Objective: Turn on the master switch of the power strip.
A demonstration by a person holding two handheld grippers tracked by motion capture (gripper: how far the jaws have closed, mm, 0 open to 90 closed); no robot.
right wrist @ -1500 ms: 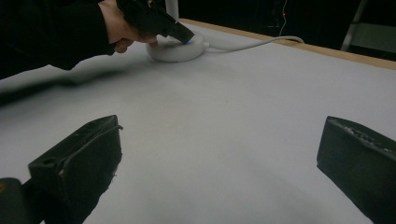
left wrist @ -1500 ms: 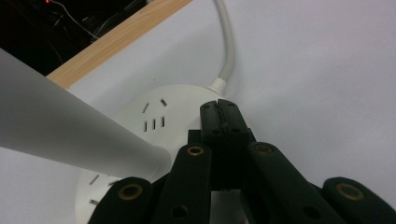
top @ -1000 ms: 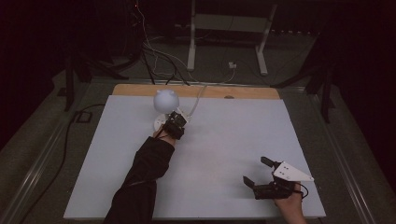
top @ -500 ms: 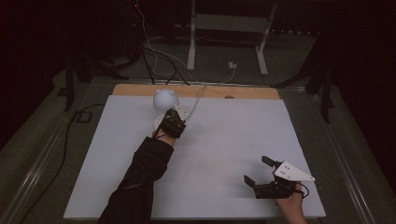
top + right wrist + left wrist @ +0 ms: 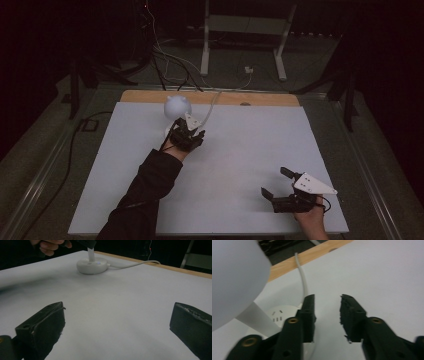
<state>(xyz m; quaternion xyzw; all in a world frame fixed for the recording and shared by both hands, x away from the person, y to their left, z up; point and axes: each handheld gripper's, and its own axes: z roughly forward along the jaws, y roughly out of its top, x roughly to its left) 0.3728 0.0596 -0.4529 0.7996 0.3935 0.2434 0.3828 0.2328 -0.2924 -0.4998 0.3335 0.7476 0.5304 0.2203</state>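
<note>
White on white is what we meet in the high view: a small lamp [image 5: 177, 106] with a round shade stands at about 11 o'clock on the pale table [image 5: 250, 150], its cord [image 5: 212, 102] running off toward 12 over the wooden edge. The left gripper [image 5: 192, 131] sits just beside the lamp's base, on its 5 o'clock side, while the right gripper [image 5: 276, 184] rests well apart at 5 o'clock, jaws spread wide. In the left gripper view we see the shade [image 5: 234, 277] looming at 10 o'clock, the round base [image 5: 280, 315] at 8, and the jaws parted around nothing, the left one perhaps over the base's rim, though the blur leaves us unsure. In the right gripper view our jaws gape, and the base [image 5: 92, 265] lies far off at 11 o'clock.
</note>
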